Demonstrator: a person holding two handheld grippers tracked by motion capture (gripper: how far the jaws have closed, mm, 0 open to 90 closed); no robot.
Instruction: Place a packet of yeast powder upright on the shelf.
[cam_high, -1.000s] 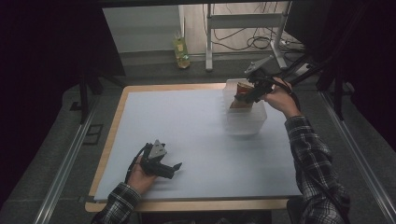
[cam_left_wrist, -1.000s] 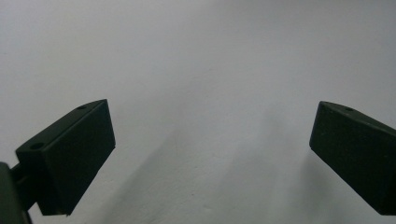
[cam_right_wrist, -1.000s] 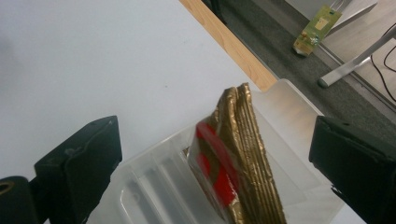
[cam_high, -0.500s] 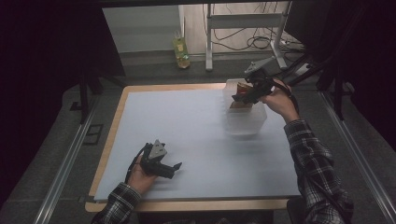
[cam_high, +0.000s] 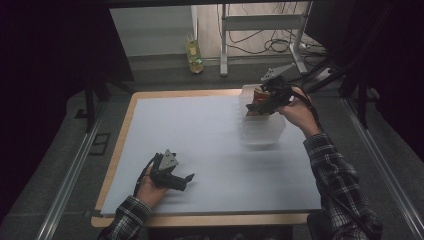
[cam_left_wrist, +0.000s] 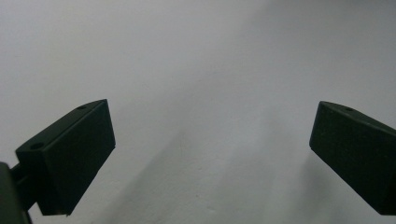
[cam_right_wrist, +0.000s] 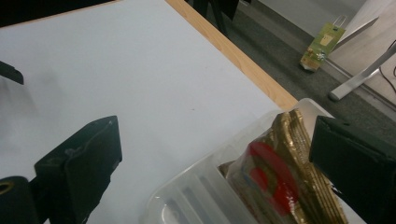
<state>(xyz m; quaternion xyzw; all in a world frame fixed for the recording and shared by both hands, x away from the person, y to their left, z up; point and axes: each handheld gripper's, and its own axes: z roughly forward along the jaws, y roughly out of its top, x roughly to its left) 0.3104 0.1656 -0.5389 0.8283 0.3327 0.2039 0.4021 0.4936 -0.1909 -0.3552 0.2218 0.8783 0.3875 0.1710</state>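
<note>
Right gripper (cam_high: 260, 100): jaws spread, hovering above gold-and-red packet (cam_right_wrist: 275, 182) | packet: upright in clear plastic bin (cam_high: 262, 127), far right of desk (cam_high: 210, 145); probably light, crinkly, slippery, best pinched at top edge | left gripper (cam_high: 175, 177): released, resting on desk.

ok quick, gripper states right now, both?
Left gripper: open, holding nothing, over bare table.
Right gripper: open, over gold packets in the clear bin.
</note>
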